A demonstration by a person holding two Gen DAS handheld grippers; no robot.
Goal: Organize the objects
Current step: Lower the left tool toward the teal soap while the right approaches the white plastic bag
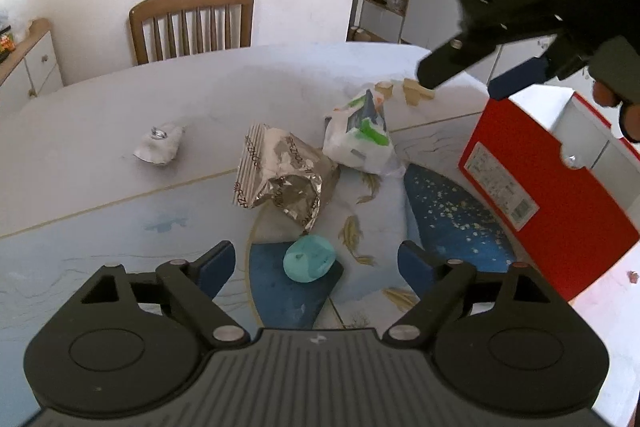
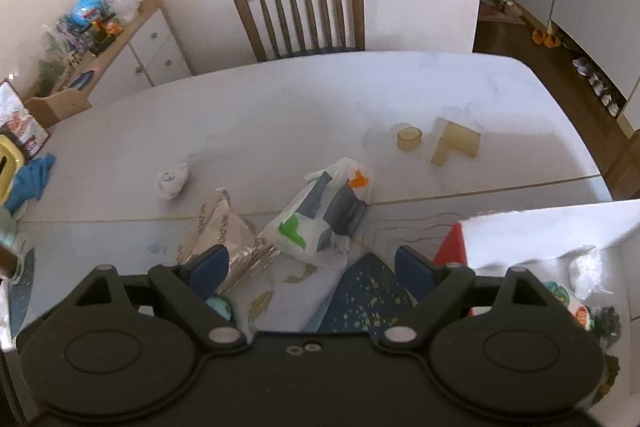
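My left gripper [image 1: 316, 265] is open and empty, with a teal soap-like lump [image 1: 309, 258] on the table between its fingers. Beyond it lie a crumpled silver foil wrapper [image 1: 280, 173], a white plastic bag with green and orange print [image 1: 360, 135] and a small crumpled white wrapper [image 1: 158, 143]. My right gripper [image 1: 464, 79] is open and empty, held above the red box [image 1: 536, 195]. In the right wrist view the right gripper [image 2: 312, 267] hovers over the bag [image 2: 324, 215] and foil wrapper [image 2: 224, 227]; the box [image 2: 540, 227] holds several items.
Two tan plastic pipe pieces [image 2: 440, 141] lie on the far right of the table [image 2: 280, 107]. A wooden chair [image 2: 304, 11] stands behind it. A low cabinet [image 2: 132, 55] with toys is at the left, a blue cloth [image 2: 32, 179] at the table's left edge.
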